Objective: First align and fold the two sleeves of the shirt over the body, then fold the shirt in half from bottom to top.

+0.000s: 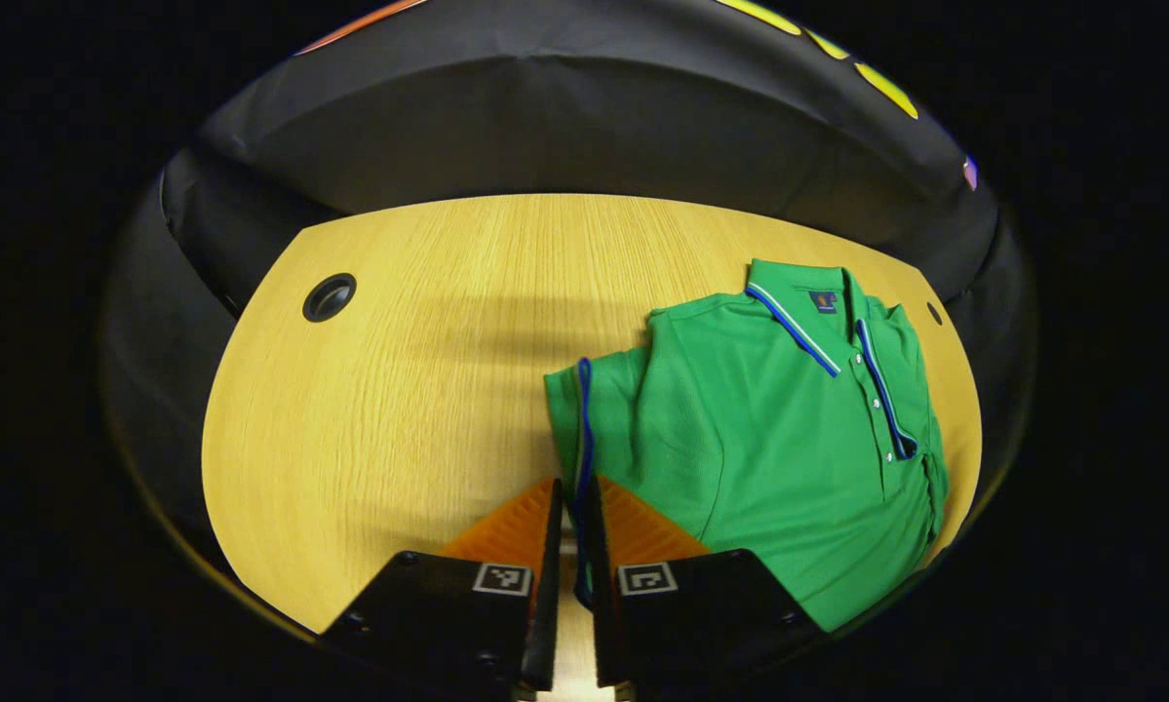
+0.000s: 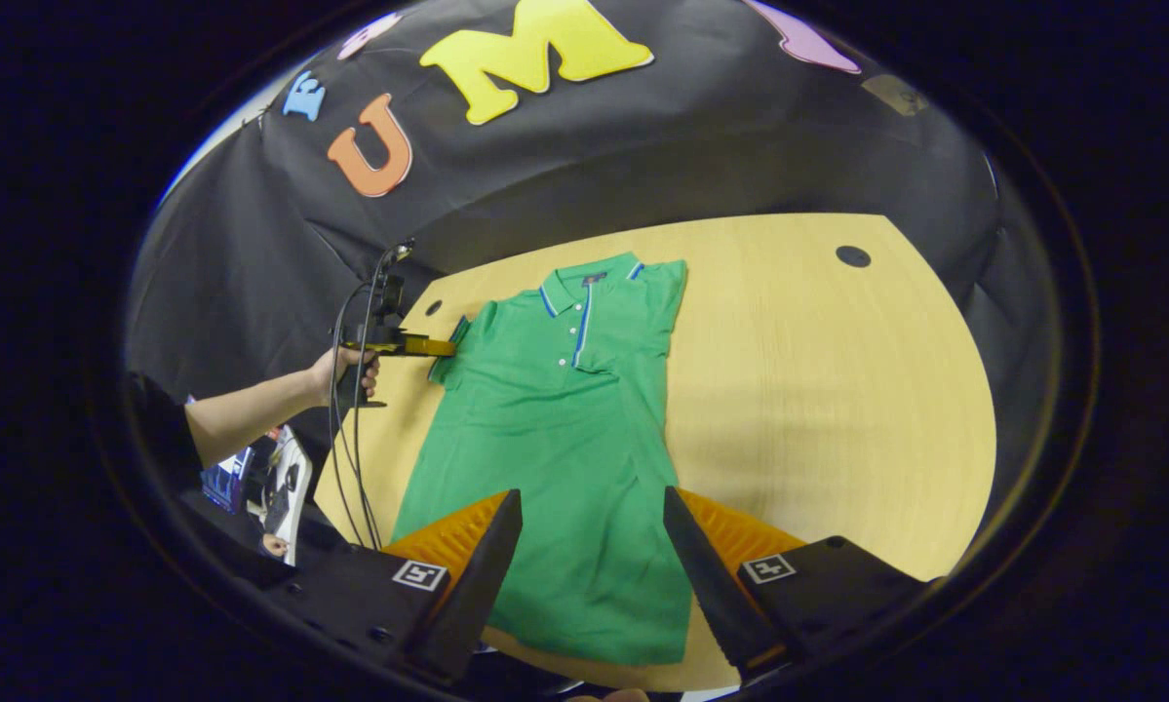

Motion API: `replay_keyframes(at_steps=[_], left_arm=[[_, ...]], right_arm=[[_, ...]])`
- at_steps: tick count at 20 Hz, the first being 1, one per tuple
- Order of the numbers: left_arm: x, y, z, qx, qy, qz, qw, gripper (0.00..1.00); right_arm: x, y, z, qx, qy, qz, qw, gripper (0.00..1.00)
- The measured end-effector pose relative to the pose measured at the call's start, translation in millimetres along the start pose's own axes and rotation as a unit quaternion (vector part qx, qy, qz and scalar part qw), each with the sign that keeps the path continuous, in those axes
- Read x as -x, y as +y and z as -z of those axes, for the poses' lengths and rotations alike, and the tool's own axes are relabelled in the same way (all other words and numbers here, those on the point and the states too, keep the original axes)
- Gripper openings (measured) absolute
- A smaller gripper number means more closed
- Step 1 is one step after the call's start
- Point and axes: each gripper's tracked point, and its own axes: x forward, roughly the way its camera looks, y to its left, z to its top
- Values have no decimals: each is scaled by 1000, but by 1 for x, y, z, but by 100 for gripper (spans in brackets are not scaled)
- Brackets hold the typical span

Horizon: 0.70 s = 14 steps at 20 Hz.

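Your green polo shirt (image 2: 555, 439) lies flat, front up, on the wooden bench (image 2: 837, 409), collar toward the booth wall and hem toward you. Blue-and-white trim runs along the collar and placket, and white buttons show down the placket. In the right gripper view the sleeve at the shirt's 2 o'clock corner is already folded in over the body, leaving a straight edge on that side. The other sleeve (image 1: 584, 419), with its blue cuff band, sticks out from the body at about 9 o'clock.

Your left claw (image 1: 572, 526) is clamped on that sleeve: the two fingers stand almost together with the blue cuff edge running down between them. In the right gripper view the same claw (image 2: 443, 347) sits at the shirt's 10 o'clock corner, pointing in toward the sleeve, gripped by your hand (image 2: 345, 370) with the bare forearm reaching in from 8 o'clock and cables hanging below it. At that distance the pinch itself is hard to make out.

Your right claw (image 2: 592, 526) is spread wide, fingers well apart, over the lower part of the shirt near the hem. It appears to grip nothing; whether the tips touch the cloth, you cannot tell from here.
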Motion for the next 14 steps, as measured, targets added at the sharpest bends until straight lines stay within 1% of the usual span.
replay_keyframes(at_steps=[1, 2, 3, 4, 7, 10, 12, 13, 14], left_arm=[[-1, -7, -1, 8, -2, 14, 1000, 14], [3, -9, -3, 16, -4, 22, 1000, 5], [7, -6, -7, 19, -15, 17, 1000, 4], [12, -1, -13, 20, -27, 12, 999, 4], [40, -16, -36, 27, -55, 26, 998, 3], [65, -45, -58, 40, -64, 46, 996, 4], [75, -72, -73, 45, -68, 64, 995, 3], [77, -85, -80, 38, -70, 68, 995, 0], [77, -97, -84, 27, -70, 70, 995, 4]], right_arm=[[1, -1, 1, 0, -2, 2, 1000, 93], [2, -3, 1, 1, -6, 6, 1000, 86], [4, -5, 2, 1, -9, 11, 1000, 86], [5, -6, 3, 1, -10, 15, 1000, 93], [10, -4, 0, -9, -22, 12, 1000, 96], [19, 1, 0, -7, -29, 8, 1000, 96], [29, -1, 2, -3, -38, 12, 999, 96], [35, -2, 3, -5, -43, 15, 999, 96], [40, -3, 6, -11, -48, 18, 999, 96]])
